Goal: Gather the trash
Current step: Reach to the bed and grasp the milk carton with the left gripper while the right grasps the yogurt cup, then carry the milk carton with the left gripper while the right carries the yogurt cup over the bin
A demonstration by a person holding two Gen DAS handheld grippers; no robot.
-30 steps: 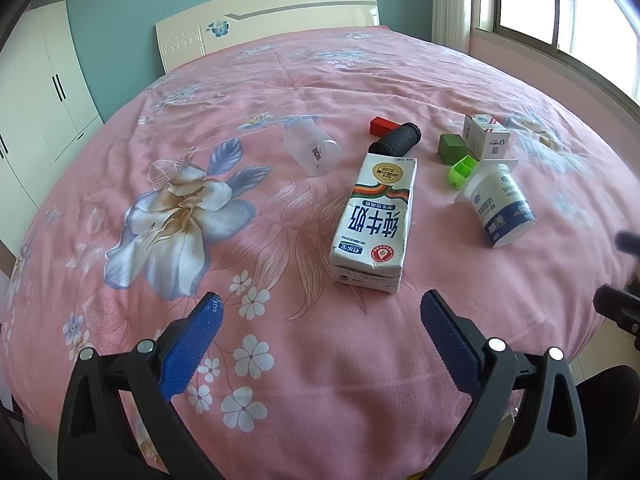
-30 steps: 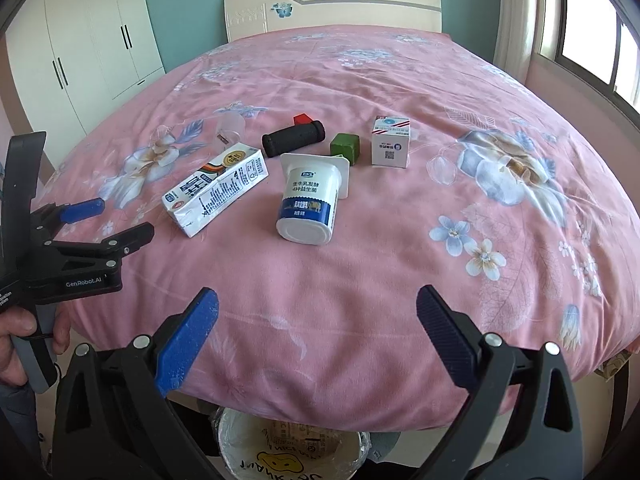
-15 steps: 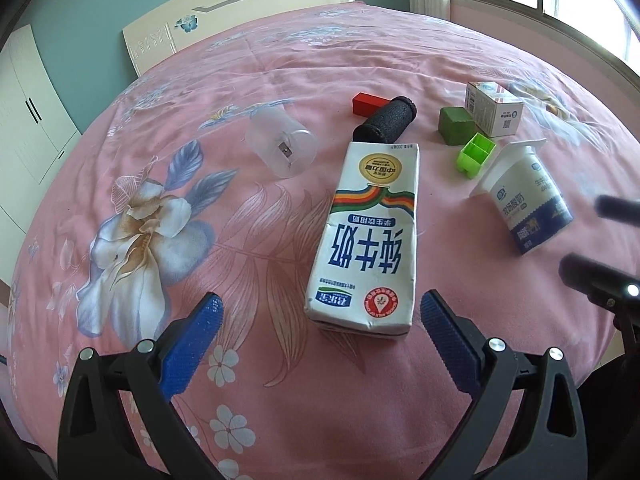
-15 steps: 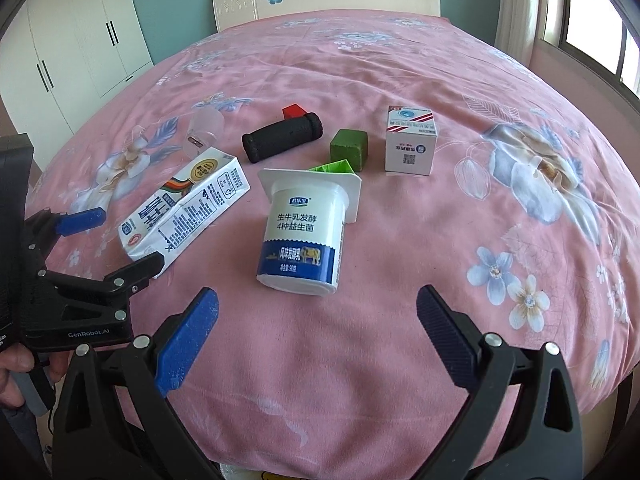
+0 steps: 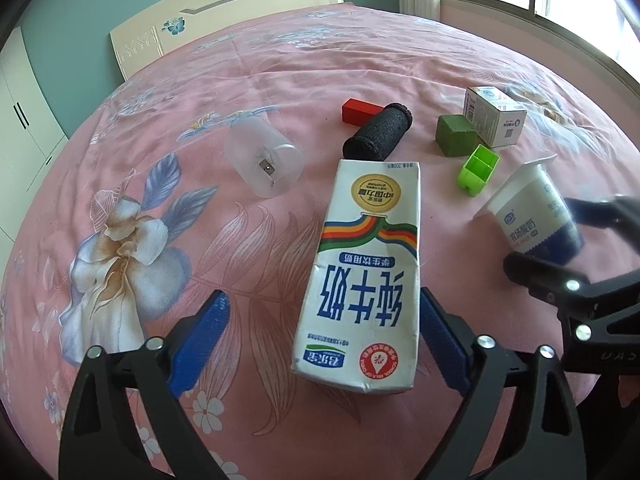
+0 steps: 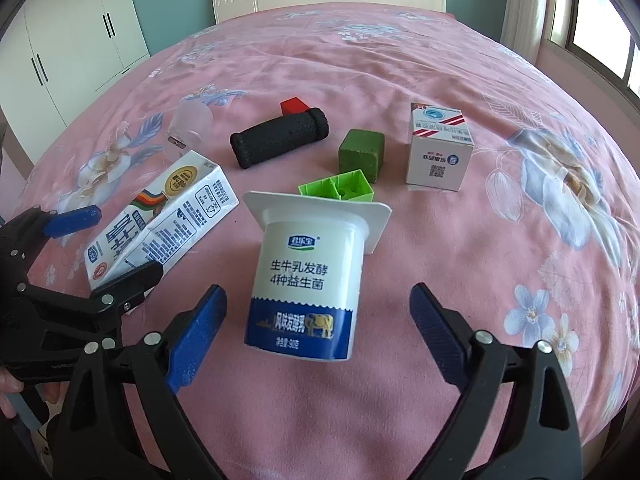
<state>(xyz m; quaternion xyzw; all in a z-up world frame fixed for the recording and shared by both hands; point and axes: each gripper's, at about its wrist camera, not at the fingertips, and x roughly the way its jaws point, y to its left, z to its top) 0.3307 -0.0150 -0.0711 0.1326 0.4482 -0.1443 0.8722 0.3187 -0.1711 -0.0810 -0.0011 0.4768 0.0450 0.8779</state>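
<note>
On the pink bed (image 5: 280, 80), the left claw (image 5: 320, 336) gapes wide around a flat milk carton (image 5: 364, 276); the right claw (image 6: 316, 328), equally wide, straddles a tipped yogurt cup (image 6: 308, 280). Squeeze gently; both probably crush easily.

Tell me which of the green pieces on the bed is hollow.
The bright lime-green block, just behind the yogurt cup. Its open side shows inner compartments, while the darker green cube beside it is solid.
</note>
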